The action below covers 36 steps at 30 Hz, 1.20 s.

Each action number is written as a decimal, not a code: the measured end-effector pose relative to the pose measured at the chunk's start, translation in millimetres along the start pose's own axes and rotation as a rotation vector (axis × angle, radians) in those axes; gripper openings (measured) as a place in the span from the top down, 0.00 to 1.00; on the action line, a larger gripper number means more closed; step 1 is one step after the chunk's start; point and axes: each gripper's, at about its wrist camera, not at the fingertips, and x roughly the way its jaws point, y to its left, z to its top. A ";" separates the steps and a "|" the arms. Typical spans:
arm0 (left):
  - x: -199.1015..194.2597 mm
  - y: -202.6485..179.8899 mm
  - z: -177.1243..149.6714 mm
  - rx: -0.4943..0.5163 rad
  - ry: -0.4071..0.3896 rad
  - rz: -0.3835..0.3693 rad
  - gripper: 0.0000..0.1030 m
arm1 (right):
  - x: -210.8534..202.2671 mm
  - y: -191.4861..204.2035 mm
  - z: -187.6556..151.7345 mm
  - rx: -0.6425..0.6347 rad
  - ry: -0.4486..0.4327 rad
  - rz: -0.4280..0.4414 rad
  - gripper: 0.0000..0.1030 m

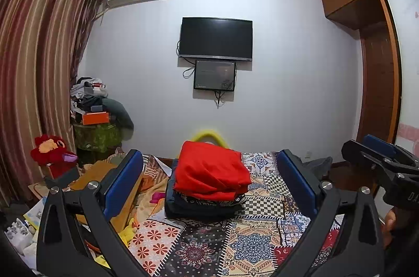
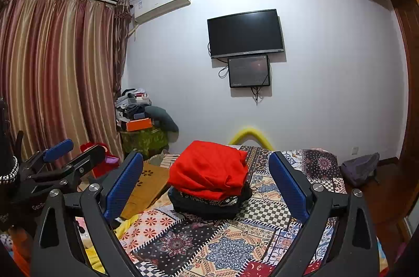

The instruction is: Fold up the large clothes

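A folded red garment lies on top of a stack of folded dark and patterned clothes on the patchwork bedspread. It also shows in the right wrist view, on the same stack. My left gripper is open and empty, held above the bed in front of the stack. My right gripper is open and empty, level with the stack. The right gripper also shows at the right edge of the left wrist view, and the left gripper at the left of the right wrist view.
A brown cloth and clutter lie left of the bed. A red plush toy and a pile of things on a green stand stand by the curtain. A TV hangs on the far wall. A wardrobe is at the right.
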 end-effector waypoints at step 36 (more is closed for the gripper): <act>10.7 -3.1 -11.8 0.008 0.036 -0.017 0.00 | 7.5 0.0 -3.1 0.025 0.010 -0.018 0.06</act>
